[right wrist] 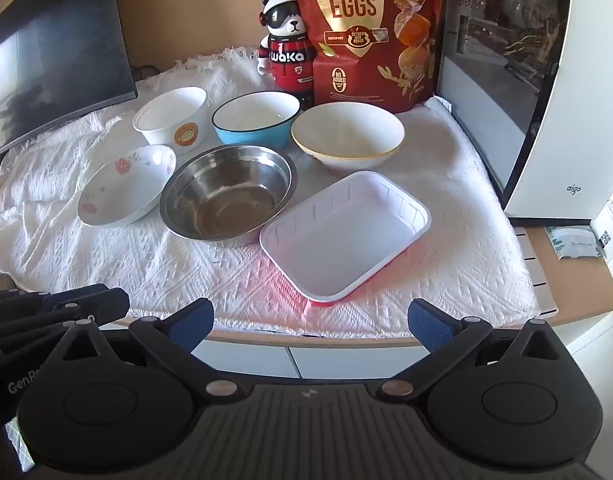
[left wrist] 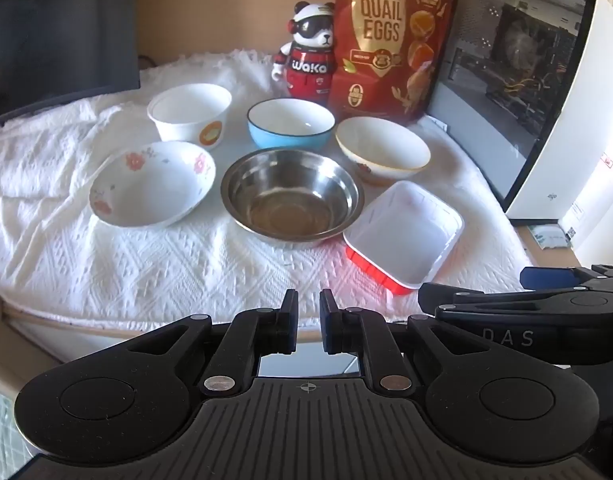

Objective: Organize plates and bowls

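Status: nothing stacked yet. Five bowls and a red tray (right wrist: 346, 236) lie separately around the steel bowl (right wrist: 228, 196) on the desk. Left tongs (left wrist: 308, 326) nearly together, empty; right tongs (right wrist: 310, 326) apart, empty.

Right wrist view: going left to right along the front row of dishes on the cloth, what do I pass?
Floral bowl → steel bowl → white rectangular tray. All three sit empty on the white cloth, with the right gripper open in front of the tray.
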Demonstrator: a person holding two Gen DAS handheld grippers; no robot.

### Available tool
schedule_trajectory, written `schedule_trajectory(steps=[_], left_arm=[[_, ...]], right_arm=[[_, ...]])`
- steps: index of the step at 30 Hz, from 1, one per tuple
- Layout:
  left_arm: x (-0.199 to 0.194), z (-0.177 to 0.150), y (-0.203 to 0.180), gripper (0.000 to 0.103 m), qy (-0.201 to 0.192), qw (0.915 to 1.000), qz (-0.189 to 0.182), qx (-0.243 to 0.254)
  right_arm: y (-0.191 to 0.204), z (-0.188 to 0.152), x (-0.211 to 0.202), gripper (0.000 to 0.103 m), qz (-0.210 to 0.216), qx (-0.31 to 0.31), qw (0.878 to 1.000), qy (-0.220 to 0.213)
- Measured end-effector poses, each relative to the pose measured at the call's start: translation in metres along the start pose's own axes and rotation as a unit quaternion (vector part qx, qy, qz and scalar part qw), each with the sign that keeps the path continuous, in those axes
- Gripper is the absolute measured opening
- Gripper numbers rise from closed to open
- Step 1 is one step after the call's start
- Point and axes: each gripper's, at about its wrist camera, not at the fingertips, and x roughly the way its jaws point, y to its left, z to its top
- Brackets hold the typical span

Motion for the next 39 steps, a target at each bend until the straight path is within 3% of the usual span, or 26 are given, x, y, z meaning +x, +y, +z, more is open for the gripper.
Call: schedule_trajectory(steps=[39], left_arm=[[0.008, 0.001, -0.002, 0.013, 0.027, 0.9996, -0.005, -0.007]], right_arm=[[-0.004, 0.000, 0.011, 0.103, 0.002, -0.001, 1.000, 0.027]])
